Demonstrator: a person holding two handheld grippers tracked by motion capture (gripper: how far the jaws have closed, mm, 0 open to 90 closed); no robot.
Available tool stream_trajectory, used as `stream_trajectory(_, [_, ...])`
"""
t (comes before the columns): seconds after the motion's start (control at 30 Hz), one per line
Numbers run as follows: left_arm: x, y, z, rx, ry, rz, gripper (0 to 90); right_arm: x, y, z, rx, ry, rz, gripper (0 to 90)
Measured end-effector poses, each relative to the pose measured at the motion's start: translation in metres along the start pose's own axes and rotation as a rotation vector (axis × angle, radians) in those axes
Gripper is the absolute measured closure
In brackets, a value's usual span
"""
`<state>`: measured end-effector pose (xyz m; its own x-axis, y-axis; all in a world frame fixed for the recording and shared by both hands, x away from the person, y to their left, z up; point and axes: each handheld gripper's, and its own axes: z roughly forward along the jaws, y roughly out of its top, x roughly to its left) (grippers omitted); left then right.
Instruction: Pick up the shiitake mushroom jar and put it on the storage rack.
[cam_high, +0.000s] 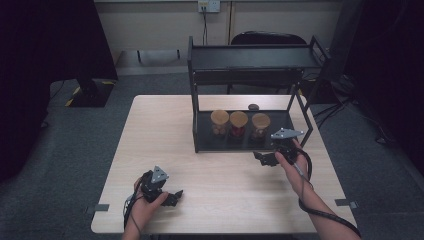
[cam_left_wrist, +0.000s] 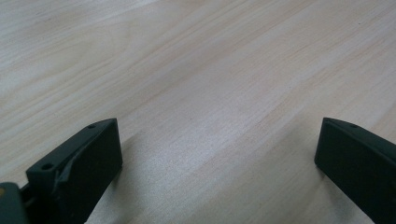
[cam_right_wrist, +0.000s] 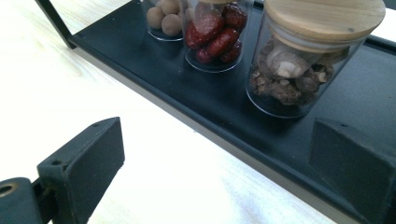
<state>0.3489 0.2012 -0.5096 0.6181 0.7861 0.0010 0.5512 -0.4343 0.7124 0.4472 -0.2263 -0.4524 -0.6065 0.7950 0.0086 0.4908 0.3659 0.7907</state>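
A black two-tier rack (cam_high: 200, 148) stands on the far right half of the wooden table. Its lower shelf (cam_right_wrist: 187, 100) carries three glass jars with wooden lids. One jar holds pale round balls (cam_right_wrist: 163, 18), the middle one red dried fruit (cam_right_wrist: 215, 35), the nearest one dried mushrooms (cam_right_wrist: 292, 74). From above they stand in a row: (cam_high: 219, 123), (cam_high: 238, 124), (cam_high: 260, 126). My right gripper (cam_high: 266, 158) hovers just in front of the shelf's front edge, its jaws open and empty (cam_right_wrist: 217, 161). My left gripper (cam_high: 172, 196) rests near the table's front left, open over bare wood (cam_left_wrist: 217, 151).
The rack's upper shelf (cam_high: 250, 56) overhangs the jars. A small dark object (cam_high: 254, 106) lies on the table behind the rack. A chair (cam_high: 267, 38) stands beyond the table. Bare wood (cam_high: 160, 130) stretches left of the rack.
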Motion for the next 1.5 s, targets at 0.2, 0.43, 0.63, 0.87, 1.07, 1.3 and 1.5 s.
stream_trajectory(0.2, [0.000,0.000,0.000,0.000,0.000,0.000,0.3,0.002,-0.003,-0.004,-0.006,0.015,0.006,3.1])
stream_trajectory(0.43, [0.000,0.000,0.000,0.000,0.000,0.000,0.3,0.003,-0.008,-0.007,0.000,0.026,0.000,3.1])
stream_trajectory(0.63, [0.000,0.000,0.000,0.000,0.000,0.000,0.3,0.003,-0.014,-0.010,-0.002,0.034,0.002,3.1])
stream_trajectory(0.87, [0.000,0.000,0.000,0.000,0.000,0.000,0.3,0.003,-0.022,-0.013,0.003,0.032,0.001,3.1])
stream_trajectory(1.07, [0.000,0.000,0.000,0.000,0.000,0.000,0.3,0.002,-0.028,-0.016,0.004,0.032,0.002,3.1])
stream_trajectory(1.3, [0.000,0.000,0.000,0.000,0.000,0.000,0.3,0.002,-0.037,-0.020,0.005,0.033,0.004,3.1])
stream_trajectory(1.5, [0.000,0.000,0.000,0.000,0.000,0.000,0.3,0.001,-0.043,-0.024,0.004,0.038,0.009,3.1])
